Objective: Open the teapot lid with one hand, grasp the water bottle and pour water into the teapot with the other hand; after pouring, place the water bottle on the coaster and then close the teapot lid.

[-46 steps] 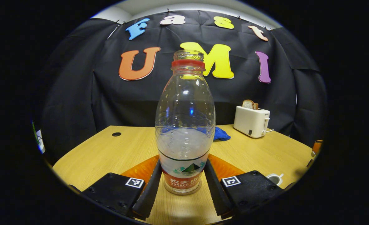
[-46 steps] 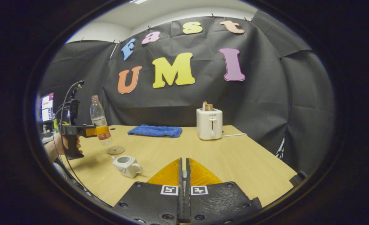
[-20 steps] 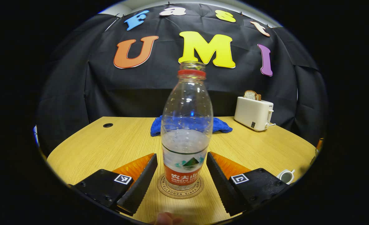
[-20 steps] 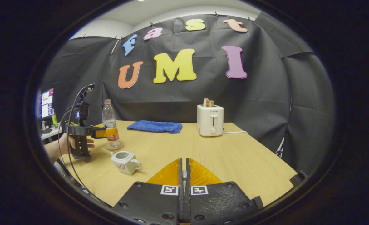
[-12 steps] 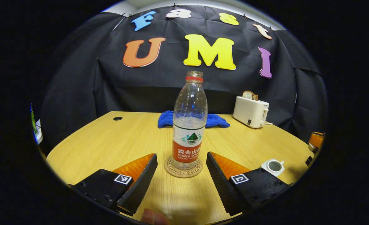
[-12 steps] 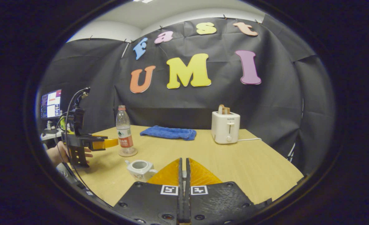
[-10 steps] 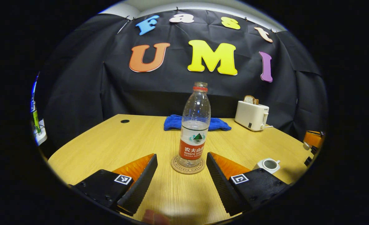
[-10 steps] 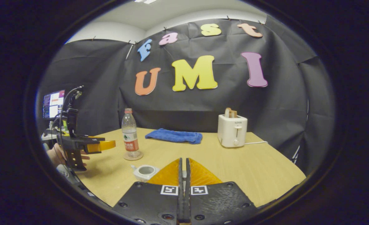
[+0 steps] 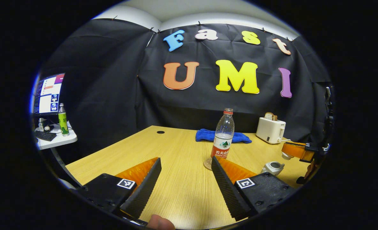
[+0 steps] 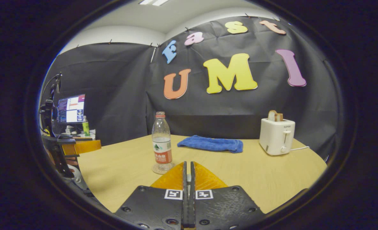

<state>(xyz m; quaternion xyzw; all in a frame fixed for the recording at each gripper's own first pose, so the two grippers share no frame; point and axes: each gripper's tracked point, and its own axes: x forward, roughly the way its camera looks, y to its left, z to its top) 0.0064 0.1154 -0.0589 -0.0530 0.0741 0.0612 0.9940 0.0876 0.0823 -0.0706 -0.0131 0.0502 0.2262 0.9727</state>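
The clear water bottle [image 9: 224, 134] with a red label stands upright on the round coaster [image 9: 208, 164], partly filled. My left gripper [image 9: 185, 159] is open and empty, well back from the bottle. Right of the coaster sits the small white teapot [image 9: 273, 166] with its top uncovered. My right gripper [image 9: 292, 152] hovers just above and right of it, with a white piece, the teapot lid [image 9: 285, 156], at its tip. In the right gripper view that gripper [image 10: 188, 164] is shut. Bottle [image 10: 161, 143] and coaster [image 10: 163, 168] stand just ahead, and the left gripper [image 10: 86, 146] is far left.
A blue towel [image 10: 211, 143] lies behind the bottle and a white toaster [image 10: 277, 135] with bread stands at the back right. A side desk with a monitor [image 9: 47, 94] and a green bottle [image 9: 62, 119] is off the table's left edge.
My left gripper set the bottle on the coaster, opened and drew well back. My right gripper stayed shut and swung left, so the teapot slid below its fingers.
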